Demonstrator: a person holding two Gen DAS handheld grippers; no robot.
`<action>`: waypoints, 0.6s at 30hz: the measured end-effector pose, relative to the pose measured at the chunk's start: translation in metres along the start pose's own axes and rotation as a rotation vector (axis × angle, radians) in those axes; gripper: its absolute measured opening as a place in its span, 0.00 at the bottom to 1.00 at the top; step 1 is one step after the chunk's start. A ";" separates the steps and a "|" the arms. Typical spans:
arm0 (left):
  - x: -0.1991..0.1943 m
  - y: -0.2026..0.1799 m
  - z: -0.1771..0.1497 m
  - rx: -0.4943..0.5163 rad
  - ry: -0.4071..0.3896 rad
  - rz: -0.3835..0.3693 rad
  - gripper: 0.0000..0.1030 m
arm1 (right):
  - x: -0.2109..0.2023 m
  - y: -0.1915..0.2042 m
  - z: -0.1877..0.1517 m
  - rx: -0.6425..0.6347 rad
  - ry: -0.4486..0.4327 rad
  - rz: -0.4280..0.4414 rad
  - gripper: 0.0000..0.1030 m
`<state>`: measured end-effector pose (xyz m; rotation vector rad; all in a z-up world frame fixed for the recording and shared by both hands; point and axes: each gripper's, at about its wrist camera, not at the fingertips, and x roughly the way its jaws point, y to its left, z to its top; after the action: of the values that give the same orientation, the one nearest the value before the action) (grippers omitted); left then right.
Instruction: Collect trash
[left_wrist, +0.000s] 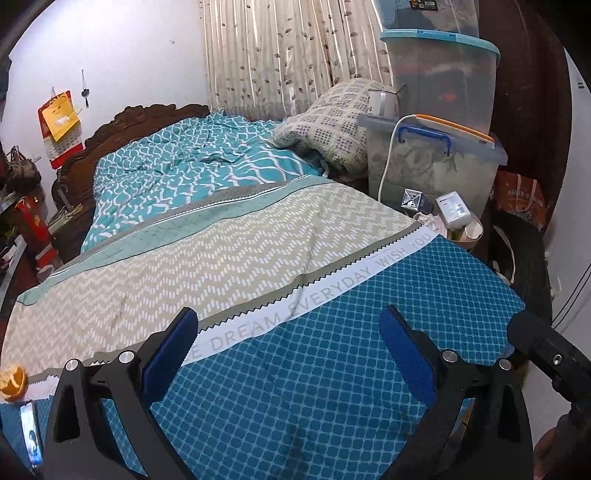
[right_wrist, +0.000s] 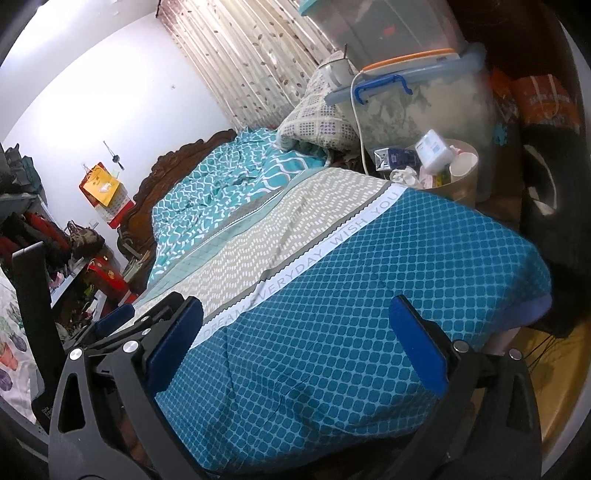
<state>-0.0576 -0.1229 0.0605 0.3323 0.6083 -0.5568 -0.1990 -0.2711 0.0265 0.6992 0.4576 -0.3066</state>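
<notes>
Orange peel (left_wrist: 14, 382) cut off at lower left edge of left view, lying on bed (left_wrist: 332, 369). Phone (left_wrist: 31, 439) below it, partly hidden behind left gripper (left_wrist: 288, 354). Bin (right_wrist: 458, 177) beside bed, upper right, heaped with tissues, cups, cartons; contents blurred. Left gripper jaws wide apart, nothing between. Right gripper (right_wrist: 295, 343) likewise spread, empty. Curtain (left_wrist: 288, 55), storage boxes (left_wrist: 439, 158) behind.
</notes>
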 end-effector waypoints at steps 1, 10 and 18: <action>-0.001 0.000 0.000 -0.003 0.001 0.003 0.92 | 0.000 0.000 0.000 -0.001 0.000 -0.002 0.97; -0.007 -0.002 -0.004 0.020 -0.013 0.072 0.92 | -0.002 0.002 -0.004 0.019 -0.005 -0.020 0.97; -0.006 -0.001 -0.007 0.024 0.002 0.072 0.92 | -0.001 0.001 -0.006 0.026 0.003 -0.018 0.97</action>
<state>-0.0656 -0.1179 0.0587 0.3760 0.5897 -0.4945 -0.2012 -0.2657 0.0236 0.7207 0.4638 -0.3294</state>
